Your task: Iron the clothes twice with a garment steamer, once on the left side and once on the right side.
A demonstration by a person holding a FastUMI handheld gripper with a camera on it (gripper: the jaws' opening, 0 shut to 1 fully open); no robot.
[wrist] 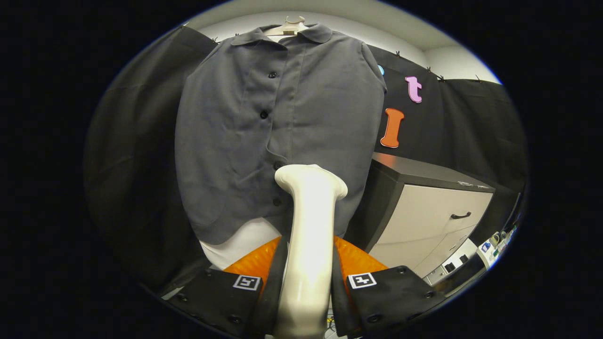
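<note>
Clamped between both fingers of the tongs [308, 263], steamer [308, 221] head low against shirt [282, 122] just ahead, both passes seemingly left

No readable text; only square coded markers [247, 282] on the hand-held gripper [306, 278].

Lighting: even, moderately bright, from overhead.
Glare washed out the steamer handle [308, 235] between the claw [306, 282] fingers; the shirt [278, 132] was sharp, fisheye curvature bent the cabinet [424, 212], and the periphery darkened.
</note>
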